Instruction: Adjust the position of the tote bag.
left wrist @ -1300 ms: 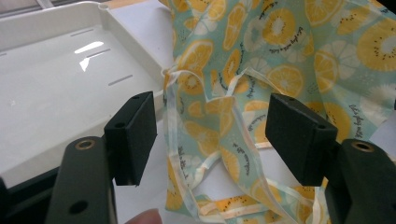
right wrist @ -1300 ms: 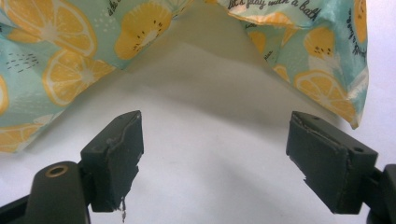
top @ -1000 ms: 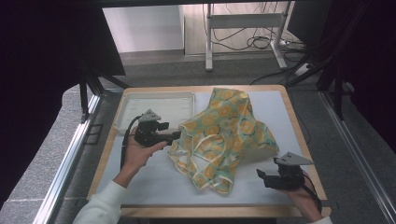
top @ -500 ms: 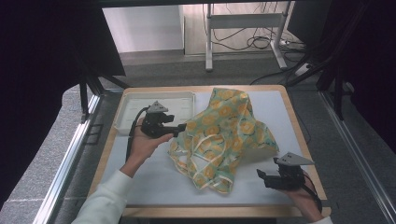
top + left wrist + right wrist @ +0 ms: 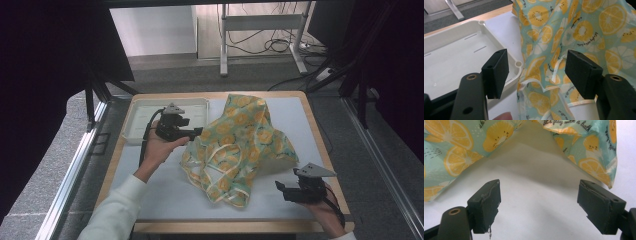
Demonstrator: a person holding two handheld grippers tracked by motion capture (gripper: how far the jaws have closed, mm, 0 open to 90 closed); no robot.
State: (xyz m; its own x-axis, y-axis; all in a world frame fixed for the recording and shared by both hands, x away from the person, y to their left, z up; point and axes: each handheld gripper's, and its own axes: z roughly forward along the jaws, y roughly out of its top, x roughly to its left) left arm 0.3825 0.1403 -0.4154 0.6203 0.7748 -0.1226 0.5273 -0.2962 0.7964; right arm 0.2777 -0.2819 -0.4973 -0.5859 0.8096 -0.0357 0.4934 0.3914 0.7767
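1. High view: we see the lemon-print cloth crumpled at the centre of the counter, its long axis running from upper right down to lower centre of the frame. Our left gripper sits at the cloth's left edge, beside the white tray; the right gripper waits at lower right, just apart from the cloth's lower hem.
2. Left gripper view: its fingers stand wide and hold nothing; the cloth's white-piped edge lies between and beyond them, so we judge this hand nearer.
3. Right gripper view: fingers wide, empty; the cloth arches across the top of the frame, bare counter beneath.
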